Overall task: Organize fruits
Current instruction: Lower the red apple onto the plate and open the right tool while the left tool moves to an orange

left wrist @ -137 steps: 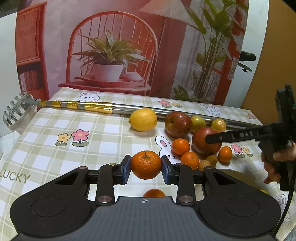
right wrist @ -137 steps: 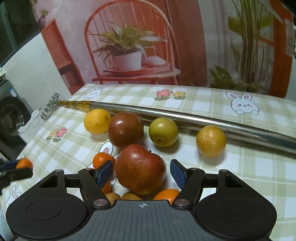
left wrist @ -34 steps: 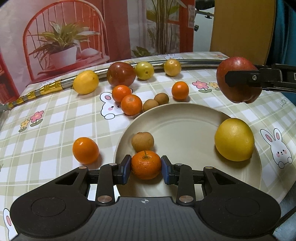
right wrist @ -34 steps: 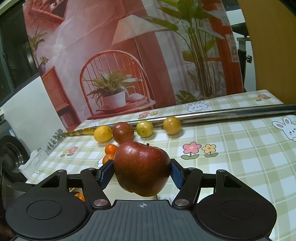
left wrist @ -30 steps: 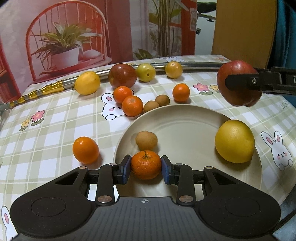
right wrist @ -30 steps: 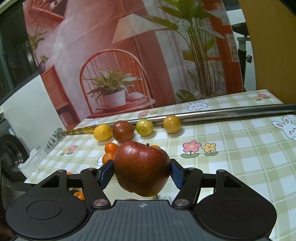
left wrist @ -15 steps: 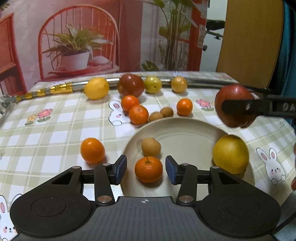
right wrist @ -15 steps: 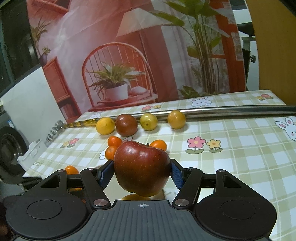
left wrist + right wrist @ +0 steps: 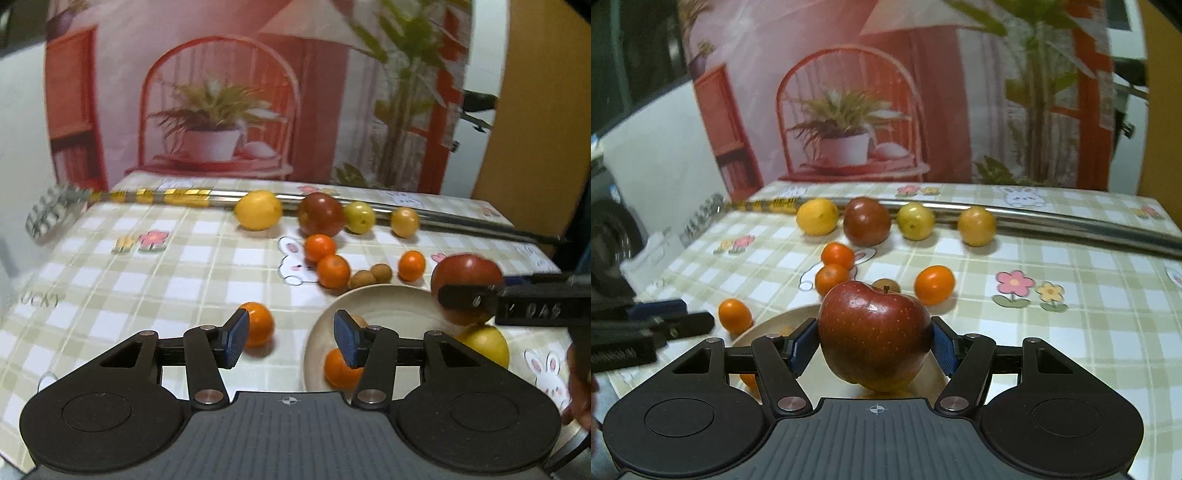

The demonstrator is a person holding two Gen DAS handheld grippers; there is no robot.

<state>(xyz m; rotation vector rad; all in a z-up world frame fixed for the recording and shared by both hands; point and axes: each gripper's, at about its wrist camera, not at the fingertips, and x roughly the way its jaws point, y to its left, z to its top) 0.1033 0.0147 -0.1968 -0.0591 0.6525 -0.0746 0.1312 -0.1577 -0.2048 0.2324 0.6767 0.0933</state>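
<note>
My left gripper (image 9: pixel 290 341) is open and holds nothing, hovering left of the beige plate (image 9: pixel 391 299). On the plate lie a mandarin (image 9: pixel 338 367), a small brown fruit and a large yellow citrus (image 9: pixel 484 341). My right gripper (image 9: pixel 873 343) is shut on a red apple (image 9: pixel 873 334), held above the plate (image 9: pixel 772 323); in the left wrist view the apple (image 9: pixel 467 273) hangs over the plate's right side. A loose mandarin (image 9: pixel 258 323) sits on the cloth just beyond my left finger.
A metal pole (image 9: pixel 461 225) lies across the back of the checked tablecloth. In front of it stand a lemon (image 9: pixel 258 210), a dark apple (image 9: pixel 321 214), two yellowish fruits, several mandarins (image 9: pixel 332 271) and two small brown fruits (image 9: pixel 371 275). A person's fingers (image 9: pixel 578 391) show at right.
My left gripper let go of the mandarin on the plate, opened wide and drew back to the left. The right gripper carried the apple lower over the plate.
</note>
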